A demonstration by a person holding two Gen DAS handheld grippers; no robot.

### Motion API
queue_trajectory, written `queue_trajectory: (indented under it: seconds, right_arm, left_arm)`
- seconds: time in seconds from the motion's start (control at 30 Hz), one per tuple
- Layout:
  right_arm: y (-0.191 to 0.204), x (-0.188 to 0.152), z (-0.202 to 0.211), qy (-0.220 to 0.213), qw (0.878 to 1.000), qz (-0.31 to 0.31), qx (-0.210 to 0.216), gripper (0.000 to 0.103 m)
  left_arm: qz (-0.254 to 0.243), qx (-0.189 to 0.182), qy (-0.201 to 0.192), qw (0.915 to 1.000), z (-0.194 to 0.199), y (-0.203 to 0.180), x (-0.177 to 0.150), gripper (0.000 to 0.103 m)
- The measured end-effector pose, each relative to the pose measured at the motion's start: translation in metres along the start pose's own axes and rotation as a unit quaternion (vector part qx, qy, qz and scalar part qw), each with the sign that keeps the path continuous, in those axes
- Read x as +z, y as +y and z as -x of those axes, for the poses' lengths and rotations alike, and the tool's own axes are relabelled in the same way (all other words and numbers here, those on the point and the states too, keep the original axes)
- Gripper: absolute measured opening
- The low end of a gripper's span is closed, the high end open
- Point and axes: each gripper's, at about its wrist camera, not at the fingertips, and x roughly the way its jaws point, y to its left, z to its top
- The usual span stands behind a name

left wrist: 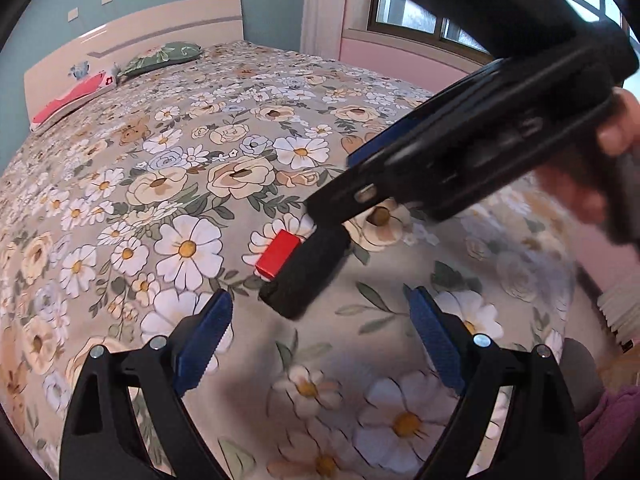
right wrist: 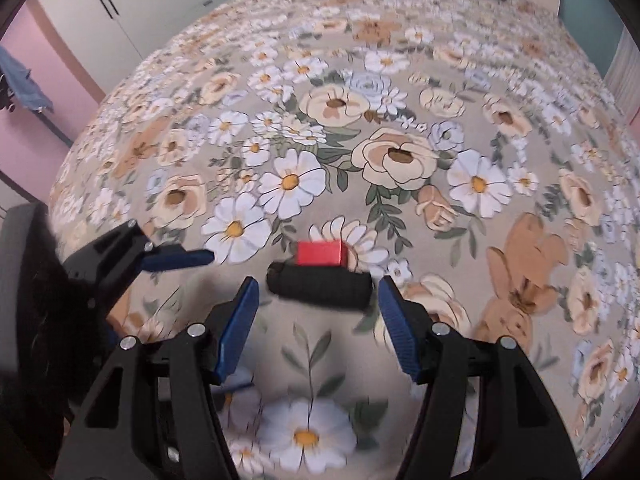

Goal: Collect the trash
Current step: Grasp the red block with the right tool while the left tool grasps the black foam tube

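A black cylinder (right wrist: 320, 286) lies on the flowered bedspread (right wrist: 360, 120), with a small red block (right wrist: 319, 253) touching its far side. My right gripper (right wrist: 318, 320) is open and its blue fingers stand just short of the cylinder's two ends. In the left wrist view the same cylinder (left wrist: 306, 276) and red block (left wrist: 278, 254) lie ahead of my left gripper (left wrist: 320, 332), which is open and empty above the bedspread (left wrist: 160, 160). The right gripper's black body (left wrist: 460, 152) reaches in from the upper right, with a hand behind it.
Pillows, one green (left wrist: 162, 56) and one red (left wrist: 70, 98), lie by the headboard (left wrist: 132, 36). A window (left wrist: 424, 16) is on the far wall. White wardrobe doors (right wrist: 132, 4) stand beyond the bed. The left gripper's finger (right wrist: 176, 258) shows at the left.
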Motion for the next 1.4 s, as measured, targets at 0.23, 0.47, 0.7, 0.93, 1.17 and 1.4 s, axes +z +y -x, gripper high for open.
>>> queue_trajectory:
  seconds: [0.23, 0.47, 0.7, 0.93, 1.17, 1.4]
  right_arm:
    - [-0.002, 0.023, -0.055, 0.046, 0.999, -0.014, -0.001, 0.063]
    - [0.002, 0.028, -0.088, 0.077, 0.997, -0.007, -0.02, 0.063]
    - [0.003, 0.032, -0.099, 0.075, 0.996, 0.007, -0.043, 0.052]
    - [-0.009, 0.033, -0.104, 0.072, 0.997, -0.017, -0.026, 0.044]
    - [-0.021, 0.035, -0.094, 0.05, 0.998, -0.033, -0.021, 0.043]
    - [-0.036, 0.029, -0.073, 0.026, 0.998, -0.051, -0.029, 0.043]
  left_arm:
    - [-0.007, -0.018, 0.02, 0.9996, -0.029, 0.009, -0.003, 0.092]
    - [-0.009, -0.035, 0.028, 0.999, -0.046, 0.011, -0.005, 0.092]
    - [-0.013, -0.042, 0.046, 0.998, -0.063, 0.008, -0.002, 0.091]
    - [0.006, -0.058, 0.058, 0.9966, -0.074, 0.009, 0.002, 0.082]
    - [0.034, -0.05, 0.055, 0.9966, -0.073, 0.016, 0.001, 0.05]
    - [0.051, -0.033, 0.045, 0.9972, -0.067, 0.005, 0.003, 0.047]
